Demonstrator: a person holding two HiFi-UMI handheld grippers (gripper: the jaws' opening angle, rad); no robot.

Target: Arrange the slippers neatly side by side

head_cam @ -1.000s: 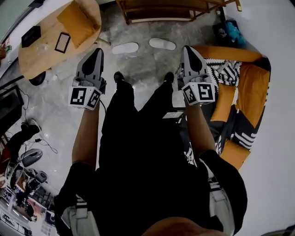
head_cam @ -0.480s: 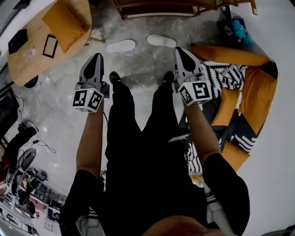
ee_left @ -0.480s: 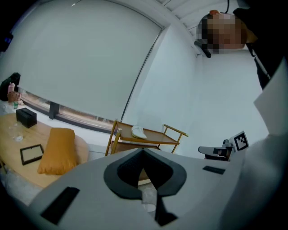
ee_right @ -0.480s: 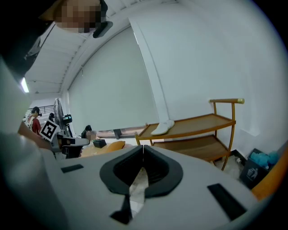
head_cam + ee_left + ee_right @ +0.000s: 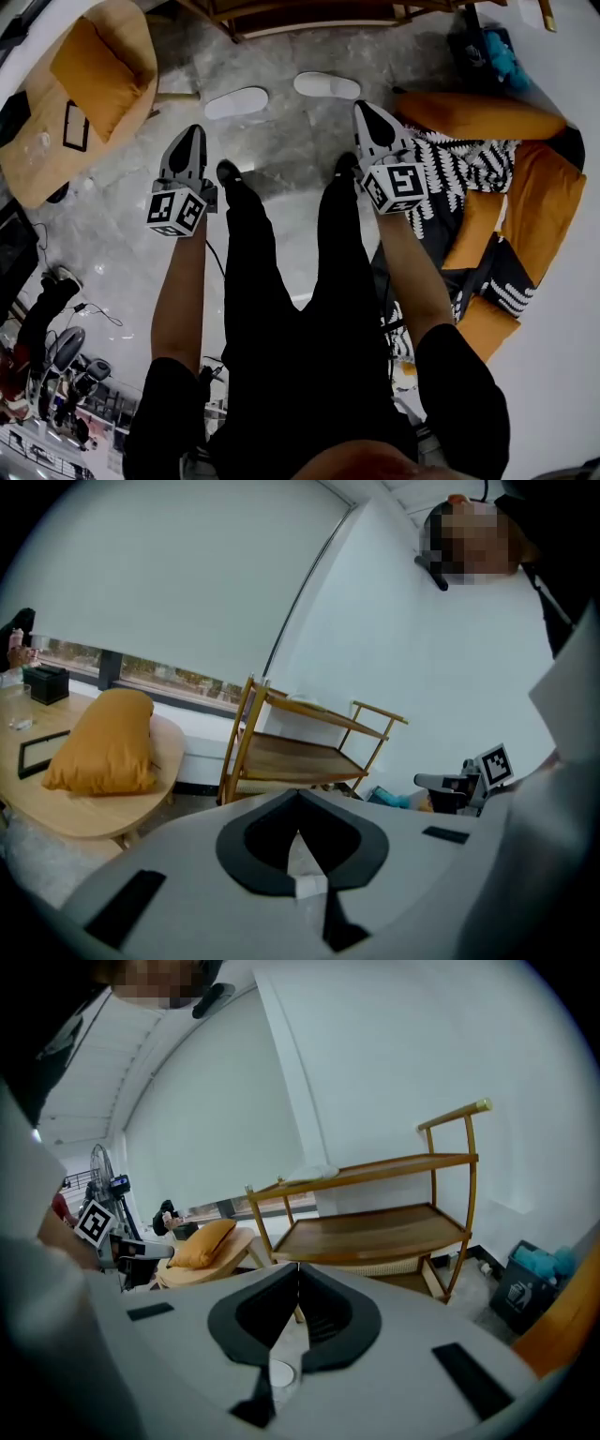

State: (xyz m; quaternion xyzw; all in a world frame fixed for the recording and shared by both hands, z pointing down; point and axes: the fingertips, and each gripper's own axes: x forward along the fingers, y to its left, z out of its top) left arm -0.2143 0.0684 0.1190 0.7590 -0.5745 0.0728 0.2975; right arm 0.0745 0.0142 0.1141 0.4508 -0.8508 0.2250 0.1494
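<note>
Both pairs of jaws are closed with nothing between them: in each gripper view the dark pads meet at a point. In the head view the left gripper (image 5: 194, 130) and the right gripper (image 5: 363, 108) are held out in front of the person, one on each side of the black-trousered legs (image 5: 281, 281), and both point forward and somewhat down. Between the grippers, the person's dark shoes (image 5: 228, 173) stand on the grey mottled floor (image 5: 281, 141).

Beyond the shoes lie the two white slippers, untouched. The left slipper (image 5: 236, 102) and the right slipper (image 5: 326, 85) lie nearly end to end with a gap of bare floor between them, each at its own slant and not side by side.

On the left stands a round wooden table (image 5: 37, 159) with an orange cushion (image 5: 98, 66) on it. On the right is an orange sofa (image 5: 487, 117) with a black-and-white patterned throw (image 5: 464, 159). Farthest off, behind the slippers, stands a wooden shelf rack (image 5: 309, 19).
</note>
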